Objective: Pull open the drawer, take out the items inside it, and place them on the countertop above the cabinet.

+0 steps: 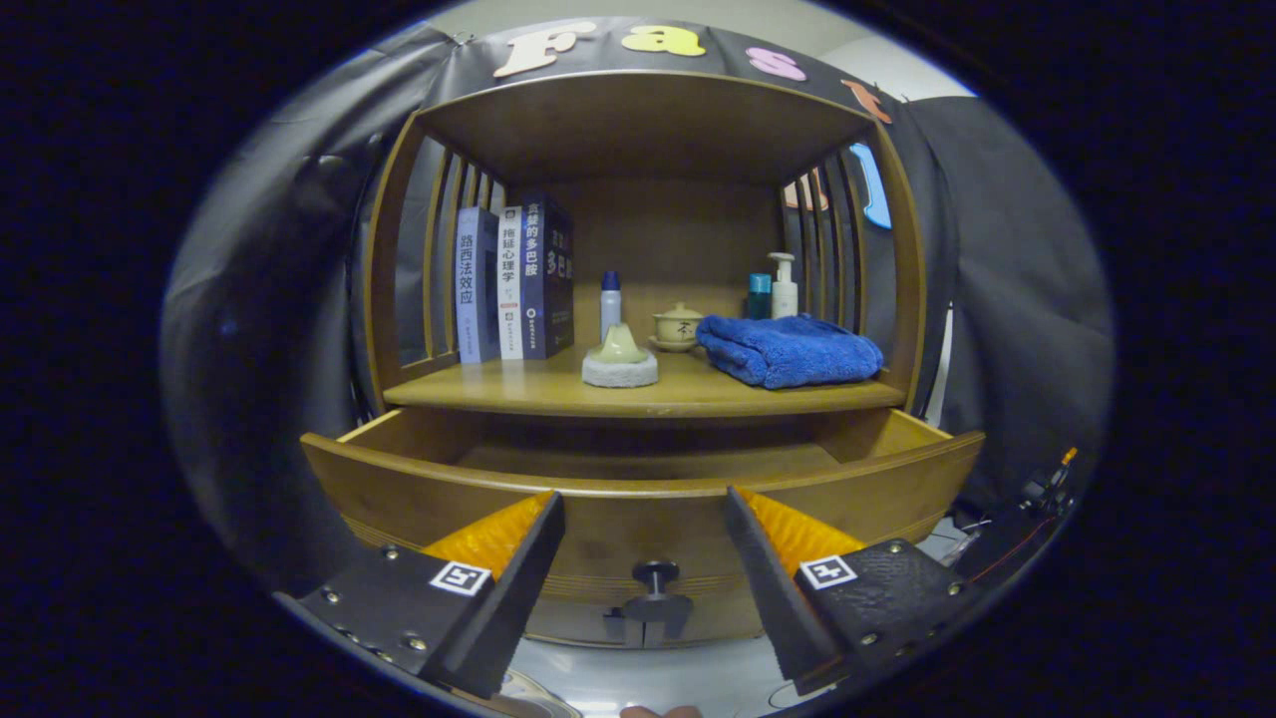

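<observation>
Straight ahead, the gripper [645, 558] holds its fingers spread, gripping nothing, either side of the drawer [638, 499] knob [654, 573]. Beyond them stand books [513, 282] (Chinese-titled spines) on the worktop [558, 391].

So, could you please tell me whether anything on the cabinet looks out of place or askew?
Nothing stands out. The books stand upright, the blue towel lies folded beside the bottles, and the drawer is pulled open squarely. The tool is open, with the drawer knob between its fingers.

Wooden drawer [638, 499] pulled open, dark knob [655, 573] on front, countertop [638, 394] above
</observation>
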### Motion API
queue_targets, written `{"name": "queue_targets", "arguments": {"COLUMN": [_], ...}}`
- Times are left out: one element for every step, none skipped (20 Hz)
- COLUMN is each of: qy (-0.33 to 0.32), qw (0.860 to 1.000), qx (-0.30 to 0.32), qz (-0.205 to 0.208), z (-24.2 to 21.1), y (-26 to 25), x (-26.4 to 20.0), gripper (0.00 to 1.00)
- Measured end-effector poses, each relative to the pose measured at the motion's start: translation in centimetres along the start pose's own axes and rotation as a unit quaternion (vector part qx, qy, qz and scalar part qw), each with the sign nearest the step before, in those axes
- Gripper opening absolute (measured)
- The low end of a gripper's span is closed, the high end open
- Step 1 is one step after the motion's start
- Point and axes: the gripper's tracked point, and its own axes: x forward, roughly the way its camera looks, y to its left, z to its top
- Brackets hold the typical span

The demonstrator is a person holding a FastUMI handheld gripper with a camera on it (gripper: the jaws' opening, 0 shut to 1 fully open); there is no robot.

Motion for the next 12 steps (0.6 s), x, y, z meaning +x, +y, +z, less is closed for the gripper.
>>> {"name": "queue_targets", "arguments": {"qy": [0.000, -0.001, 0.000, 0.000, 0.001, 0.001, 0.002, 0.002, 0.004, 0.005, 0.005, 0.005], "qw": [1.000, 1.000, 1.000, 1.000, 1.000, 1.000, 1.000, 1.000, 1.000, 1.000, 1.000, 1.000], "qx": [-0.001, -0.002, -0.003, -0.003, -0.004, -0.004, -0.005, -0.006, -0.007, -0.008, -0.009, -0.010], "qz": [0.001, 0.001, 0.002, 0.002, 0.003, 0.004, 0.004, 0.004, 0.004, 0.003, 0.002, 0.002], "z": [0.0, 0.0, 0.1, 0.1, 0.2, 0.2, 0.2, 0.3, 0.4, 0.4, 0.5, 0.6], "y": [0.0, 0.0, -0.1, -0.1, -0.1, -0.1, -0.1, -0.1, 0.0, 0.0, 0.0, 0.1], "x": [0.2, 0.4, 0.5, 0.7, 0.9, 1.1, 1.4, 1.7, 2.0, 2.4, 2.7, 3.0], "gripper": [0.97, 0.97, 0.97, 0.97, 0.97, 0.97, 0.97, 0.97, 0.97, 0.97, 0.97, 0.97]}}
